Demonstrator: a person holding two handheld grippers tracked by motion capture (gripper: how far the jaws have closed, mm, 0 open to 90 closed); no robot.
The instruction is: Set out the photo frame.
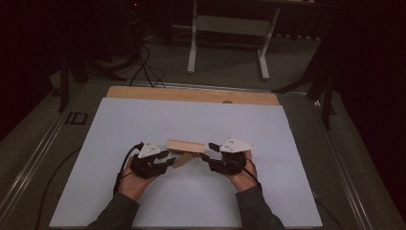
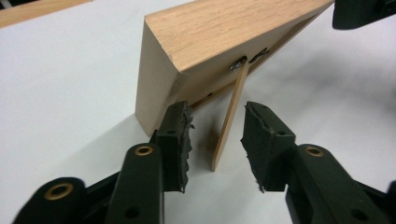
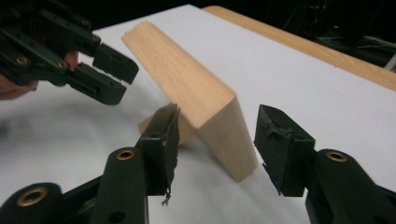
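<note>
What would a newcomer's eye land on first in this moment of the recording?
A wooden picture frame propped on its fold-out stand, mid-table on the white sheet. The left tongs straddle the stand without pressing it; the right tongs sit open around the frame's near end.

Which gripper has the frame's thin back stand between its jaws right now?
The left gripper: the thin back stand stands in the gap between its open jaws. The right gripper instead straddles the end of the wooden frame.
</note>
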